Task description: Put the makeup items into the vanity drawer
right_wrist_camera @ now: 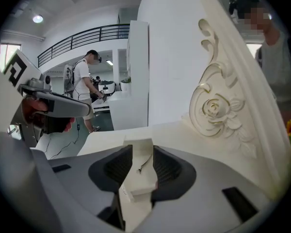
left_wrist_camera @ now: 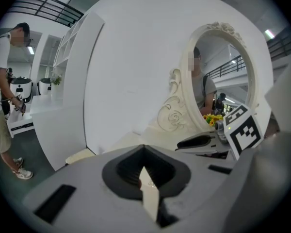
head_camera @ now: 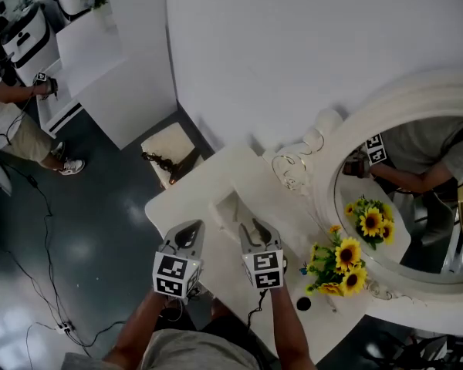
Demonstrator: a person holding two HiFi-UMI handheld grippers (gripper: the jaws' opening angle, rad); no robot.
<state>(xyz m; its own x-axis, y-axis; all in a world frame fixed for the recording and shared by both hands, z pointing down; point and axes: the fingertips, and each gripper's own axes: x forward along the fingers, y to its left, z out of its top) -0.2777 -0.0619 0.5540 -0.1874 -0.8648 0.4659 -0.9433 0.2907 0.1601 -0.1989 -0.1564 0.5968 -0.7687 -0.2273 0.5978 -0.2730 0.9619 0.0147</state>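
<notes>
In the head view the white vanity table (head_camera: pixel 193 187) has an open drawer (head_camera: pixel 225 206) in its top near the front edge. My right gripper (head_camera: pixel 256 230) hangs just right of that drawer with its jaws open. In the right gripper view, its jaws (right_wrist_camera: pixel 139 171) stand apart over the cream drawer (right_wrist_camera: pixel 138 147), where a thin dark item (right_wrist_camera: pixel 144 164) lies. Nothing is pressed between the pads. My left gripper (head_camera: pixel 190 232) is level with it at the drawer's left. Its tips (left_wrist_camera: pixel 144 152) meet and nothing shows between them. A small black round item (head_camera: pixel 303 304) sits on the table near the flowers.
A large oval mirror (head_camera: pixel 417 199) with a carved white frame stands at the table's right. Sunflowers (head_camera: pixel 339 264) sit in front of it. A cushioned stool (head_camera: pixel 170 149) stands beside the table's far end. Another person (head_camera: pixel 8 122) stands far left, with cables on the floor (head_camera: pixel 46 284).
</notes>
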